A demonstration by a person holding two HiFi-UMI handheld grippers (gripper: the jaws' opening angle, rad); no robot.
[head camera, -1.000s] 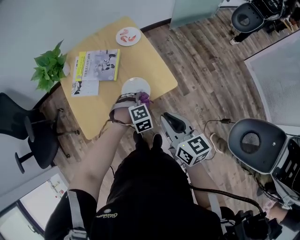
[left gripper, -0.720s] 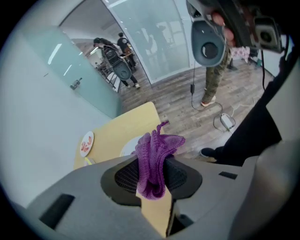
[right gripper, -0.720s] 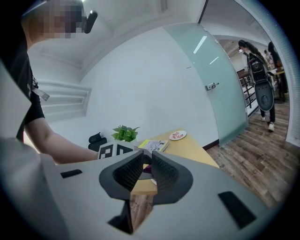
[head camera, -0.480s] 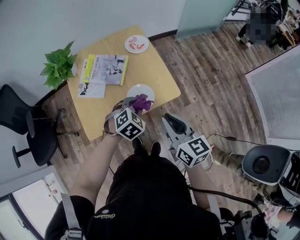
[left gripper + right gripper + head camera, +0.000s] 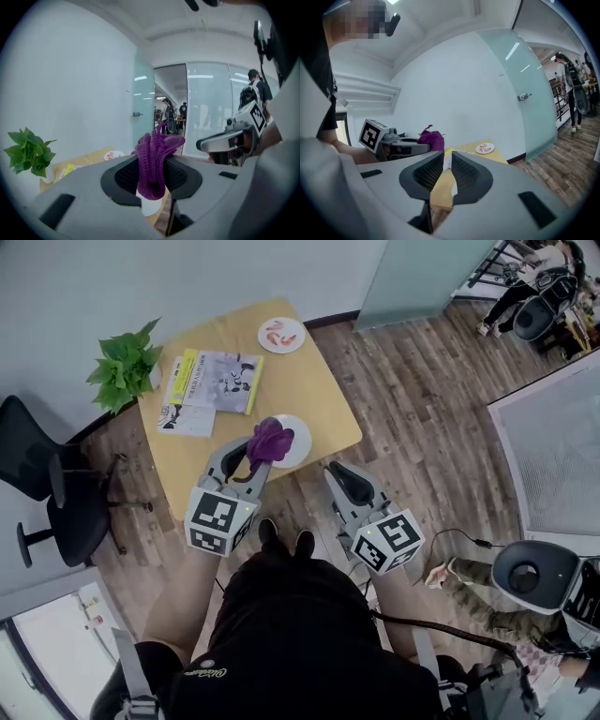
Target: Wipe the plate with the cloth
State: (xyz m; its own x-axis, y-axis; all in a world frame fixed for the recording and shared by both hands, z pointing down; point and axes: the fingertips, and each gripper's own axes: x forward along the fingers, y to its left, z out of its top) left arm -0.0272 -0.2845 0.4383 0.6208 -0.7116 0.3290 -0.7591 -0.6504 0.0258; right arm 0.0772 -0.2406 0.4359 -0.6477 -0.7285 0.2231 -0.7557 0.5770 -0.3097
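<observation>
My left gripper (image 5: 254, 452) is shut on a purple cloth (image 5: 269, 438), which bunches up above the jaws. It is held above the near edge of the wooden table (image 5: 309, 390), tilted up. The white plate (image 5: 293, 442) lies on the table just beyond the cloth, partly covered by it. In the left gripper view the cloth (image 5: 153, 161) hangs between the jaws with the plate (image 5: 151, 206) showing underneath. My right gripper (image 5: 338, 472) is shut and holds nothing, off the table's front edge to the right of the plate. Its jaws (image 5: 447, 165) leave only a thin slit.
A small plate with red food (image 5: 281, 335) sits at the table's far corner. A magazine (image 5: 214, 369) and a leaflet lie mid-table, a potted plant (image 5: 127, 367) at the left. A black office chair (image 5: 42, 479) stands left of the table. Wood floor surrounds it.
The left gripper has lifted the cloth off the plate and drawn back toward the person, tilting upward. The right gripper has stayed about where it was.
</observation>
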